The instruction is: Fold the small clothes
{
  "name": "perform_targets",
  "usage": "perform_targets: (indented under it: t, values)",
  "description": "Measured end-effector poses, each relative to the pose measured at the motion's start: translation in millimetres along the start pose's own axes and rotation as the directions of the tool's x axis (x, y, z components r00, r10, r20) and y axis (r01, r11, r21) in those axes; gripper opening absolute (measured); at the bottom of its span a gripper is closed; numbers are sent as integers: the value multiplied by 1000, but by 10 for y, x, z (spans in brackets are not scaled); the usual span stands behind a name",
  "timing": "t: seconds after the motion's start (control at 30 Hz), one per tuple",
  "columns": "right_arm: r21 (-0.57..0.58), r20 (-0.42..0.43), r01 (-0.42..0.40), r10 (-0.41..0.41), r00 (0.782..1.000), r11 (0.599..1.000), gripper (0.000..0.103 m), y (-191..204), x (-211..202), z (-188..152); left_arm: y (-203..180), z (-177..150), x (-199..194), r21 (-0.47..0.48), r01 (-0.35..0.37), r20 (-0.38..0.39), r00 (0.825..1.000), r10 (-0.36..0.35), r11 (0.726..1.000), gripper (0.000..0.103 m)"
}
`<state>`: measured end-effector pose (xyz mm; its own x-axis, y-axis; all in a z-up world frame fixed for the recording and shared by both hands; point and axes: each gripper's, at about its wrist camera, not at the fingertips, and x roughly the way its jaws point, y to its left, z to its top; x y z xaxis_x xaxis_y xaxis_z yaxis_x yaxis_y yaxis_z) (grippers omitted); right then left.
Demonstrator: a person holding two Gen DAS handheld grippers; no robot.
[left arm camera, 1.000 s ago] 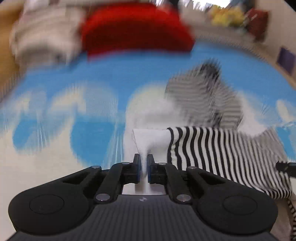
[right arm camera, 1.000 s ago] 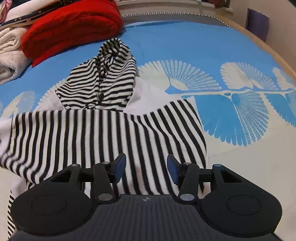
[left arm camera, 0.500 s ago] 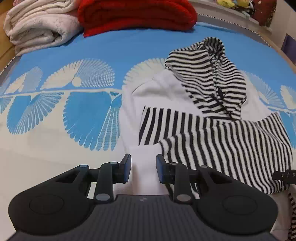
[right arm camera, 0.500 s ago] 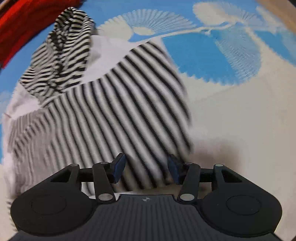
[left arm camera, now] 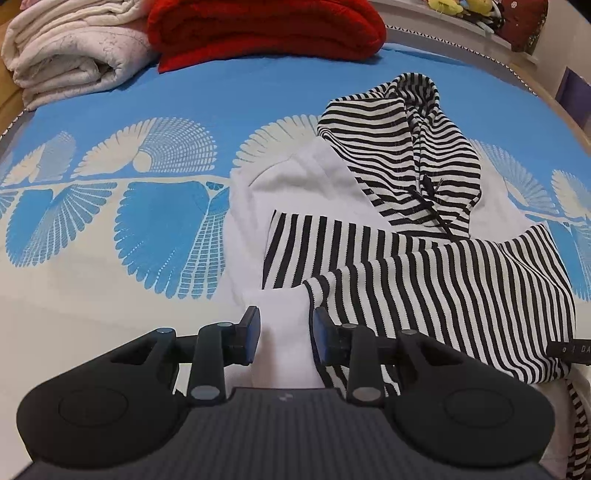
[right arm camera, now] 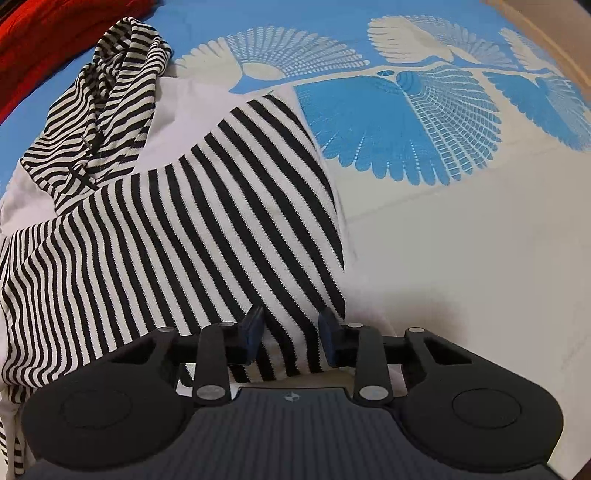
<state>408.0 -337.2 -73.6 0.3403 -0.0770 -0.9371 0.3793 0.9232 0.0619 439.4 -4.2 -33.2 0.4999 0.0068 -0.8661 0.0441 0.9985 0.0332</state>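
Observation:
A hoodie (left arm camera: 443, 266) with a white body and black-and-white striped sleeves and hood (left arm camera: 417, 147) lies on the bed, the sleeves folded across it. My left gripper (left arm camera: 286, 332) is open, pointing down over the white cuff (left arm camera: 284, 358), which lies loose between its pads. In the right wrist view my right gripper (right arm camera: 291, 332) points steeply down at the near corner of the striped sleeve (right arm camera: 184, 229). Its jaws are closing with striped cloth between them, and the pads do not visibly press it.
The bedspread (left arm camera: 110, 221) is blue and cream with fan patterns. A folded red blanket (left arm camera: 266, 29) and a cream blanket (left arm camera: 74, 48) lie at the bed's far end. A wooden bed edge (right arm camera: 554, 37) runs at the far right.
My left gripper was shut on the white cuff and has opened, leaving it on the bed. My right gripper came down closer to the striped sleeve and its jaws narrowed.

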Motion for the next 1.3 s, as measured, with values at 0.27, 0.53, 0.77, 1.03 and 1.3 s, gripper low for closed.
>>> perform_targets:
  t: [0.27, 0.53, 0.77, 1.03, 1.3]
  values:
    - [-24, 32, 41, -40, 999, 999, 33, 48, -41, -23, 32, 9, 0, -4, 4, -2, 1000, -4, 1000, 35]
    - [-201, 193, 50, -10, 981, 978, 57, 353, -322, -52, -11, 9, -2, -1, 12, -6, 1000, -12, 1000, 37]
    - [-80, 55, 49, -45, 998, 996, 57, 89, -39, -40, -35, -15, 66, 1, 20, -33, 999, -20, 1000, 37]
    - [-58, 47, 35, -32, 998, 998, 58, 53, -3, -39, -81, -22, 76, 9, 28, -38, 999, -27, 1000, 38]
    - [-77, 79, 51, -44, 996, 996, 58, 78, -86, -27, -105, -18, 80, 9, 33, -39, 999, -32, 999, 38]
